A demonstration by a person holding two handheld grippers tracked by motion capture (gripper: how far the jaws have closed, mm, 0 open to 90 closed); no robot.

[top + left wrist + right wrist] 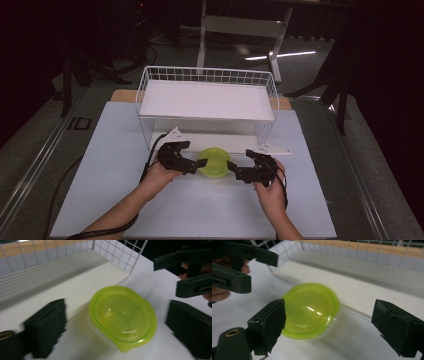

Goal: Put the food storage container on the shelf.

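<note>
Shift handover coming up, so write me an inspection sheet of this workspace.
Surface: white table top, bare around the work area.
Job's things: green-lidded container with a clear body, standing on the table just in front of the white wire rack, lid on.
Clutter: nothing seen.
Grippers: left hand-held gripper and right hand-held gripper flank the container, jaws open on both, not closed on it.
Cables: black cable trails from the left hand-held gripper along the forearm; another runs over the right hand.
Surroundings: dark room, white frame stand behind the table, metal rail along the left side.
</note>
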